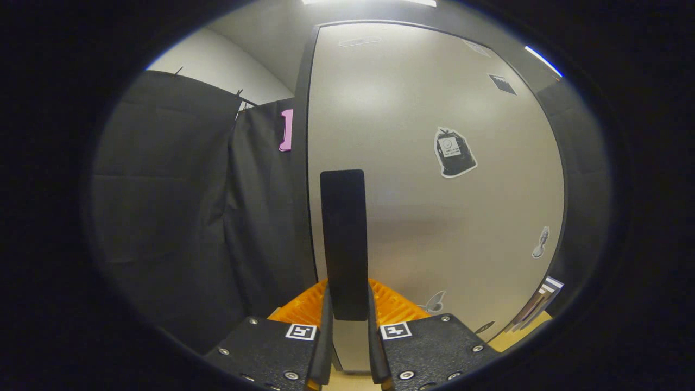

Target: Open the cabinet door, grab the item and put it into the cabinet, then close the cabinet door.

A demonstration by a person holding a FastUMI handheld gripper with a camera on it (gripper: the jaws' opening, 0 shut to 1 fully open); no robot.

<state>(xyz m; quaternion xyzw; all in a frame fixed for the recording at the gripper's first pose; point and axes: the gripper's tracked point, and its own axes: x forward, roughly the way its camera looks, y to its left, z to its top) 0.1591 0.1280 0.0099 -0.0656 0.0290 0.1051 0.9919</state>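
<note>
The grey cabinet door stands close in front of me, with a dark frame around its edges. Its black vertical handle runs up from between my fingers. My gripper is shut on the lower end of that handle, one finger pressing on each side. I cannot tell whether the door is fully closed or slightly ajar. The item for the cabinet is out of sight.
Black cloth wall hangs to the left of the door. Several stickers dot the door face. Beyond the door's lower right corner lies a light wooden surface with a striped flat stack on it.
</note>
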